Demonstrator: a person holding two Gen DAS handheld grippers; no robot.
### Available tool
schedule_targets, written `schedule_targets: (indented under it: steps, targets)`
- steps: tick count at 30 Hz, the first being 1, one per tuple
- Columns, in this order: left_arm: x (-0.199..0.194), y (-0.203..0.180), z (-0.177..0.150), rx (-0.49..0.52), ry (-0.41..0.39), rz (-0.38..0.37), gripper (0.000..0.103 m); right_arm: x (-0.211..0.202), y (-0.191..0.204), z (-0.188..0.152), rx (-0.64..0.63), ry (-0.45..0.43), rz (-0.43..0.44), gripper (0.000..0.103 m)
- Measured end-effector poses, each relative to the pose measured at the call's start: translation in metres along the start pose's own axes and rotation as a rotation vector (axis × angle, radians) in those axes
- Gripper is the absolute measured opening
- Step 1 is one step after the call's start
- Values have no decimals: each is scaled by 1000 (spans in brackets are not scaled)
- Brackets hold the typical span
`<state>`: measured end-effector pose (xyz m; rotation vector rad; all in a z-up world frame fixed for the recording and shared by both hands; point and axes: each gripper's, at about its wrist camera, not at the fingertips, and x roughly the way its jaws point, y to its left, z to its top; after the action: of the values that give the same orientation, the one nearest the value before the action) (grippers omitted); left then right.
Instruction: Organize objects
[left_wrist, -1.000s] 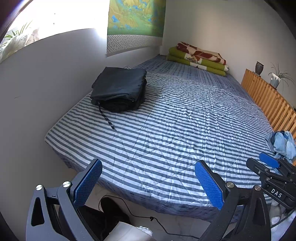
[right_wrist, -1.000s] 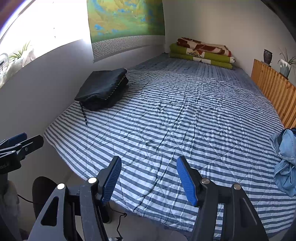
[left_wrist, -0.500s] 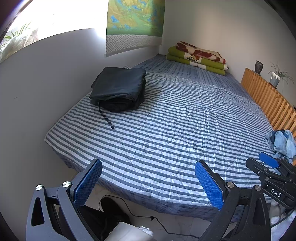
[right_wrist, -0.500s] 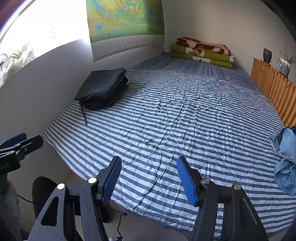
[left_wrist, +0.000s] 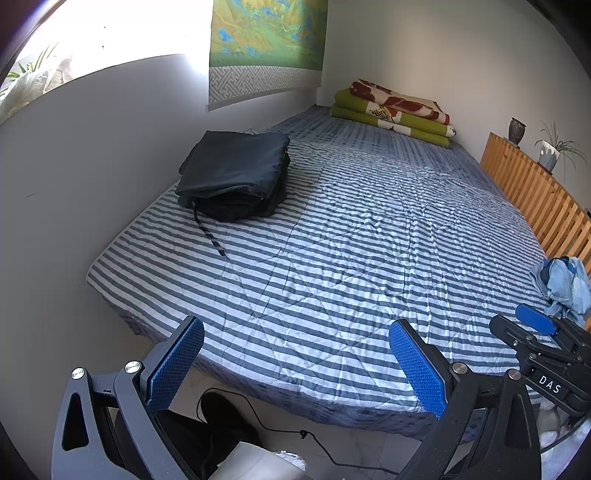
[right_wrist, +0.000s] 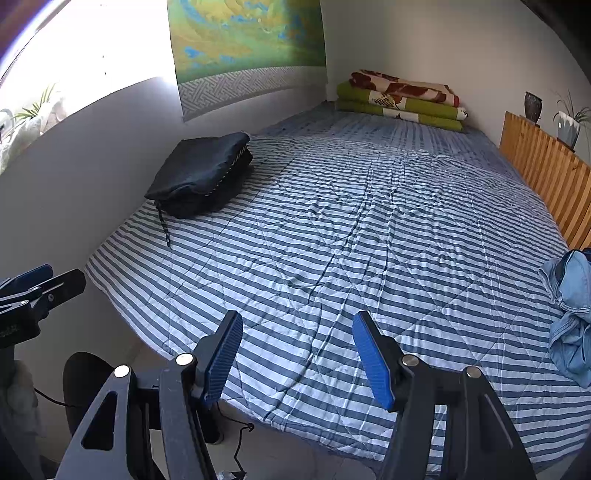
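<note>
I'm seeing daylight pouring through the window (left_wrist: 92, 37) at upper left, blowing it out white; the bed (left_wrist: 351, 258) is showing sharp, edges bending and darkening.

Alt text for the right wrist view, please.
The right gripper hangs open and empty over the near edge of a striped bed. A folded black garment lies at left by the wall, crumpled denim at right, folded blankets at the far end.

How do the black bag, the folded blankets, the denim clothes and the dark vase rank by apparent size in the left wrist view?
1. black bag
2. folded blankets, farther away, so truly perhaps bigger
3. denim clothes, partly cut off
4. dark vase
</note>
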<state>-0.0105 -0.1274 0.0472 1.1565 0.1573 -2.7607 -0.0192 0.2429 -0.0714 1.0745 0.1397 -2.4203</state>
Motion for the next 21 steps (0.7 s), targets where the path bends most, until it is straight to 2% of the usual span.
schedule_targets:
  steps: [21]
  targets:
    - [17, 1, 3, 7, 18, -3, 102, 13, 2, 0, 7, 17, -7, 58]
